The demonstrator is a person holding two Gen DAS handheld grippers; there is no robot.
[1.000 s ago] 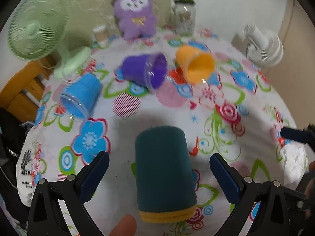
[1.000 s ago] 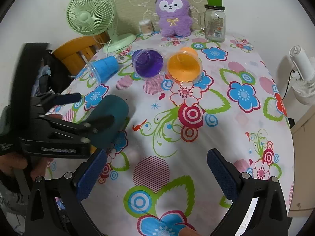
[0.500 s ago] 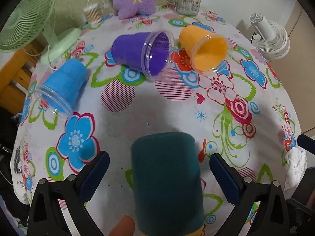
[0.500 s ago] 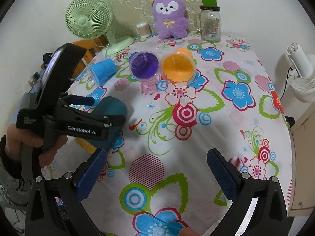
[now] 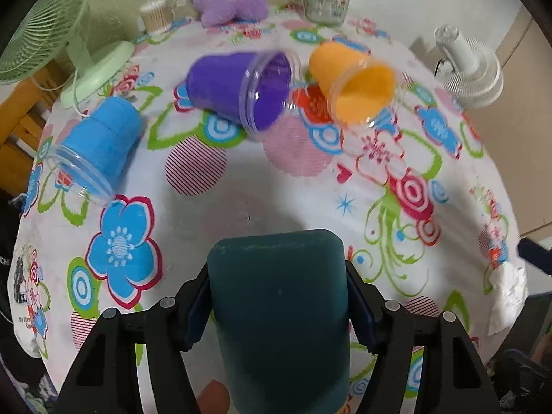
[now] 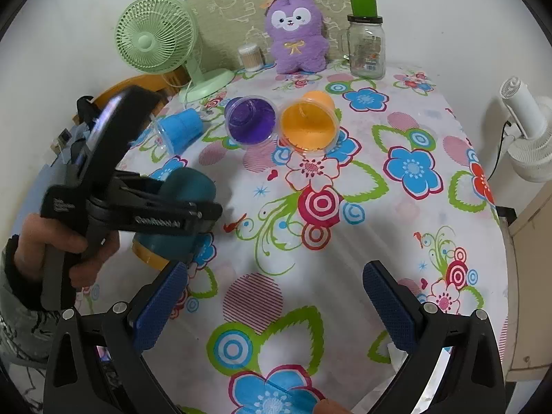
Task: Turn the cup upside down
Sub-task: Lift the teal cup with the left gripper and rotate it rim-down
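A dark teal cup [image 5: 279, 314] with an orange rim lies on its side on the flowered tablecloth, its closed base pointing away. My left gripper [image 5: 277, 302] is shut on the cup, one blue pad against each side. In the right wrist view the teal cup [image 6: 186, 189] shows at the left, held by the left gripper [image 6: 203, 215], and its orange rim is low near the cloth. My right gripper [image 6: 276, 302] is open and empty over the cloth at the near edge.
A blue cup [image 5: 96, 145], a purple cup [image 5: 241, 89] and an orange cup [image 5: 352, 82] lie on their sides farther back. A green fan [image 6: 155, 39], a purple plush toy [image 6: 298, 34], a glass jar [image 6: 367, 48] and a white fan [image 6: 528, 131] stand around the table's edges.
My left gripper moved forward around the teal cup and closed on it. The right gripper stayed open and nearly still.
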